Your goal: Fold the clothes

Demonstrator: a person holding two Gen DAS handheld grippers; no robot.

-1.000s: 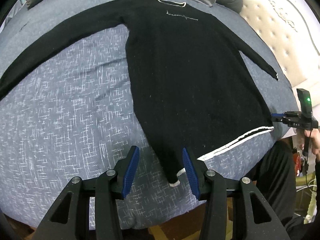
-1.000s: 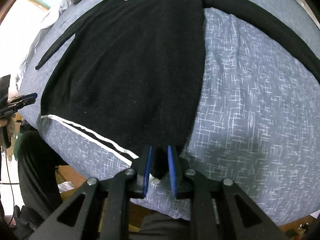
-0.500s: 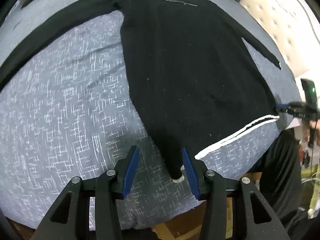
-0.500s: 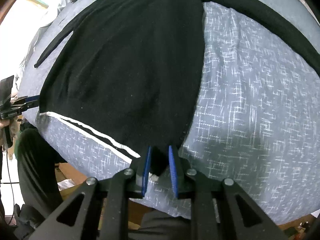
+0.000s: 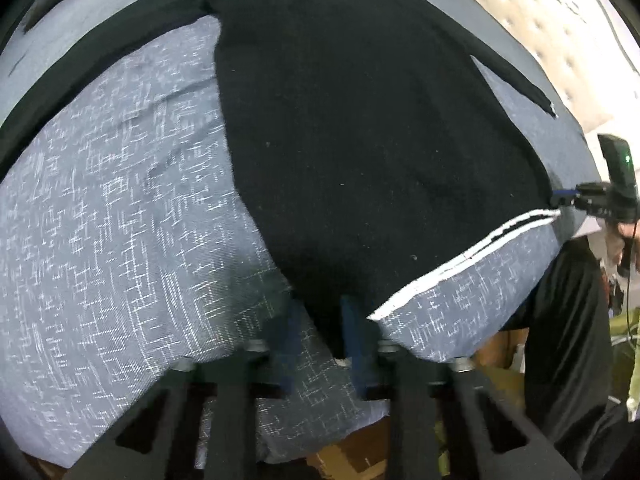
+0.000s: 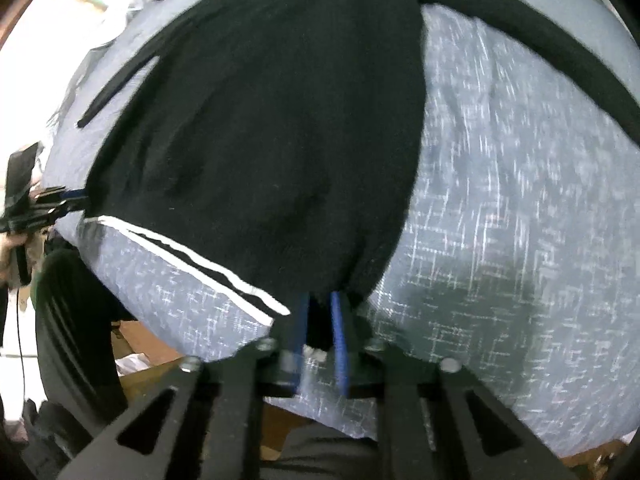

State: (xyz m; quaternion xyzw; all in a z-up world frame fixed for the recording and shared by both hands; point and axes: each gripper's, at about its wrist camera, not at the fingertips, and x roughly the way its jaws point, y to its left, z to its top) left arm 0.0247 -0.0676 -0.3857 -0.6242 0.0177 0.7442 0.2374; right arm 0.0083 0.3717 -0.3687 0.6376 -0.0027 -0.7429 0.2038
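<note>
Black sweater (image 5: 372, 140) lies flat on the bed (image 5: 120, 208), both hem corners at the near edge now pinched.
The left tool (image 5: 326, 332) has just clamped one corner, the right tool (image 6: 320, 328) the other; bare bedding beyond leaves room to fold.

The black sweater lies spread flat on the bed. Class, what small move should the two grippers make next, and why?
Probably lift both hem corners together and carry them toward the collar. The left gripper and right gripper have just closed on the black sweater, each pinching a bottom corner, while its body lies flat on the bed.
</note>
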